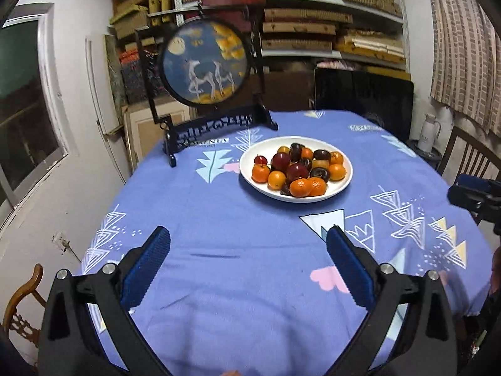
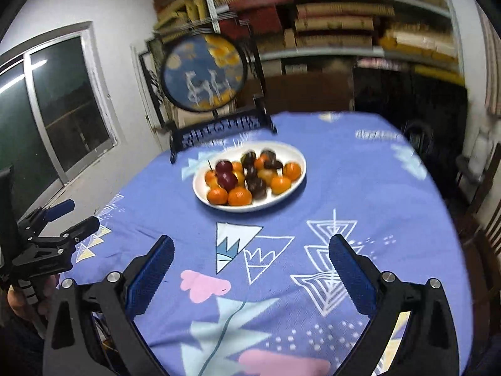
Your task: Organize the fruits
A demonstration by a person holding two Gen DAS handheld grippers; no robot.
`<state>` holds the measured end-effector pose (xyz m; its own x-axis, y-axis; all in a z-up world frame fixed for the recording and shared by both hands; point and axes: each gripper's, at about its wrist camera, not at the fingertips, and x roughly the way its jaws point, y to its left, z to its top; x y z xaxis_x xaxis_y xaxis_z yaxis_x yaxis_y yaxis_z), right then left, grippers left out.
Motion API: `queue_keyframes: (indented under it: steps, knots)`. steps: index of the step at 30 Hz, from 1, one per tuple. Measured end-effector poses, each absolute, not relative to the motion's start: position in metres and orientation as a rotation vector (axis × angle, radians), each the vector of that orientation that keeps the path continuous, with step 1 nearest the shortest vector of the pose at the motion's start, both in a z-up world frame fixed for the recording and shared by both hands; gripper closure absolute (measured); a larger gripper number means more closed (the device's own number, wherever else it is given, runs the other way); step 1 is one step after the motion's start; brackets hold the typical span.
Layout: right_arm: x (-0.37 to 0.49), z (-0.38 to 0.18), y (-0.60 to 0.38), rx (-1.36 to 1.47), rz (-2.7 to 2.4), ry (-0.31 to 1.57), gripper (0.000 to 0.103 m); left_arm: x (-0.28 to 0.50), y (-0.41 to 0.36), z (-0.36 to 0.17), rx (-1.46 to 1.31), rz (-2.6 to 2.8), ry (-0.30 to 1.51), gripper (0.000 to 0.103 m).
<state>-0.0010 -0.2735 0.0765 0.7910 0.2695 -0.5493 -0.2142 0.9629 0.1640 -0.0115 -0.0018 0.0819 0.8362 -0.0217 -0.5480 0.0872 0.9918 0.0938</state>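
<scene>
A white plate [image 1: 344, 185] sits near the middle of the table, a little toward its far side, and it carries the whole heap of fruit: orange mandarins [image 1: 300, 187] along the near rim and on the right, dark red plums [image 1: 296, 171] in the centre, and a few almost black pieces [image 1: 320, 174] among them (their kind is hard to tell). One small red fruit [image 1: 260, 159] with a stem stands at the plate's left edge. In the right wrist view the same plate [image 2: 294, 156] and its mandarins [image 2: 239, 196] appear blurred.

The plate rests on a blue tablecloth [image 1: 219, 213] printed with white triangles, pale trees and pink shapes. Just behind it, at the far left of the table, stands a round painted screen [image 1: 205, 64] in a black carved stand, showing two white deer and a moon.

The left gripper [image 1: 249, 239] hovers over the near part of the cloth with its blue-padded jaws spread wide and nothing between them. The right gripper [image 2: 252, 246] hangs the same way, jaws fully apart and empty, well short of the plate.

Beyond the table are shelves [image 1: 313, 0] stacked with flat boxes, a window [image 1: 25, 100] on the left wall, and wooden chairs [image 1: 22, 307] at the sides.
</scene>
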Motion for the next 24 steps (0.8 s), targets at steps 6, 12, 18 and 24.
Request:
queue_keyframes:
  steps: [6, 12, 18, 24]
  knots:
    - [-0.039, 0.085, -0.278, 0.109, 0.244, 0.549, 0.003, -0.050, 0.003, 0.085, 0.108, -0.026, 0.544, 0.005]
    - [-0.053, 0.074, -0.276, 0.102, 0.220, 0.571, 0.003, -0.064, 0.006, 0.081, 0.095, -0.012, 0.552, 0.005]
    - [-0.062, 0.070, -0.274, 0.107, 0.220, 0.576, 0.003, -0.068, 0.007, 0.079, 0.098, -0.013, 0.554, 0.005]
    - [-0.065, 0.068, -0.268, 0.096, 0.228, 0.579, 0.003, -0.071, 0.009, 0.081, 0.085, -0.010, 0.547, 0.005]
